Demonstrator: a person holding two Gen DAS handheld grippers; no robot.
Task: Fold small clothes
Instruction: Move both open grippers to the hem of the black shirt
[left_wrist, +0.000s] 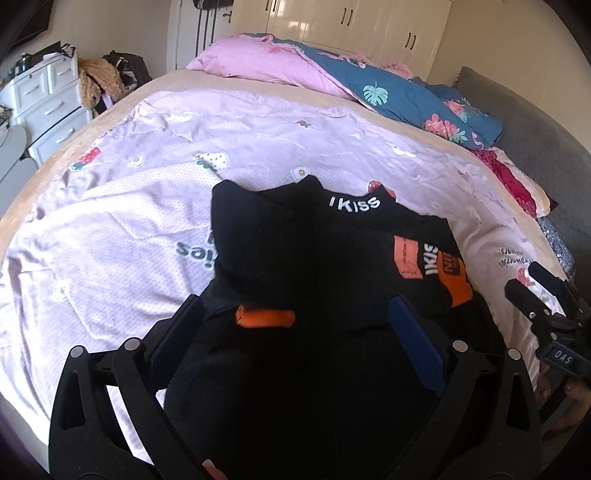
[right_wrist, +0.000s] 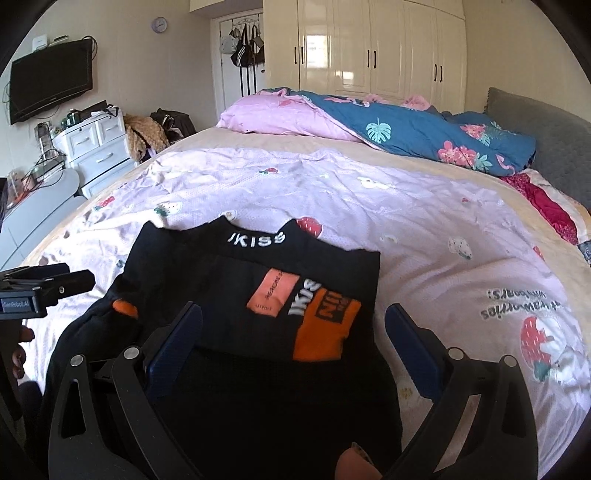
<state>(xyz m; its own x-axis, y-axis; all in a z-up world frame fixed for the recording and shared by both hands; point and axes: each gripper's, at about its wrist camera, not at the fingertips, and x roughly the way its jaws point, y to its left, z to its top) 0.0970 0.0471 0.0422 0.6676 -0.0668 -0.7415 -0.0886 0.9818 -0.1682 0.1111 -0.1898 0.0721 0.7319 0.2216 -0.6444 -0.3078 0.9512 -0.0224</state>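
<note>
1. Black garment (right_wrist: 236, 295): lies partly folded on the bed's lilac sheet (right_wrist: 406, 206).
2. Your left hand-held gripper (left_wrist: 295, 325): jaws wide, above the garment, empty.
3. Your right hand-held gripper (right_wrist: 293, 332): wide, likewise empty.

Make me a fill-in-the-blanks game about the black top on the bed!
1. The white letters on the collar of the black top spell ____.
2. The top lies on a ____ sheet with strawberry pictures.
3. The jaws of the right gripper stand ____.
4. The screen on the wall is a ____.

Missing words: IKISS; pink; open; television
</note>
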